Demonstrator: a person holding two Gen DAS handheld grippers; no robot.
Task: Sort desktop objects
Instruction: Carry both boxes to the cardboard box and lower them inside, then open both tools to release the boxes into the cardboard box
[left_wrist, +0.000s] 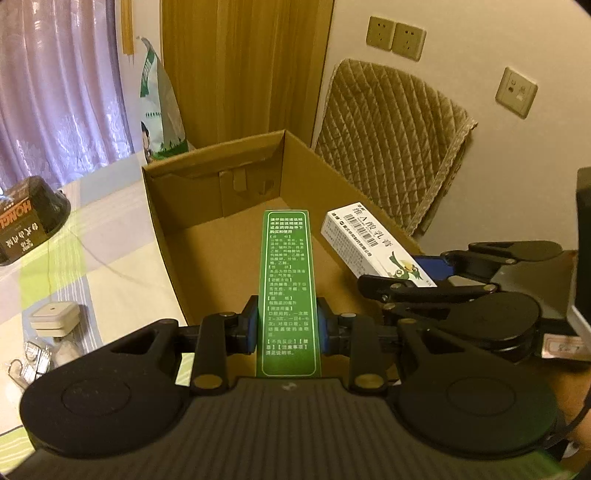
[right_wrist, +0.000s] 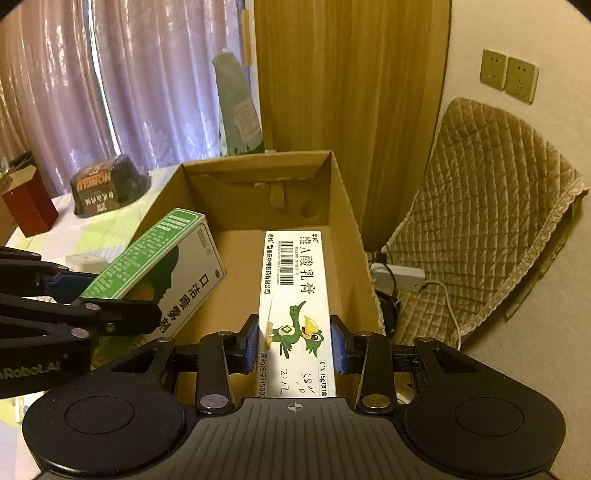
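The left gripper (left_wrist: 287, 325) has its jaws tight on a green box (left_wrist: 288, 280). The right gripper (right_wrist: 298, 347) squeezes a white box (right_wrist: 295, 295). Both hang over the carton (right_wrist: 343, 192).

both wrist views look forward and slightly down, close over the open cardboard box (left_wrist: 207, 221) (right_wrist: 343, 206); each catches the other's gripper, left gripper (right_wrist: 74, 295), right gripper (left_wrist: 436, 273).

Both cartons over open cardboard box (right_wrist: 347, 206): spray carton (left_wrist: 289, 280) left, ointment carton (right_wrist: 297, 310) right; bag (left_wrist: 159, 107) behind box.
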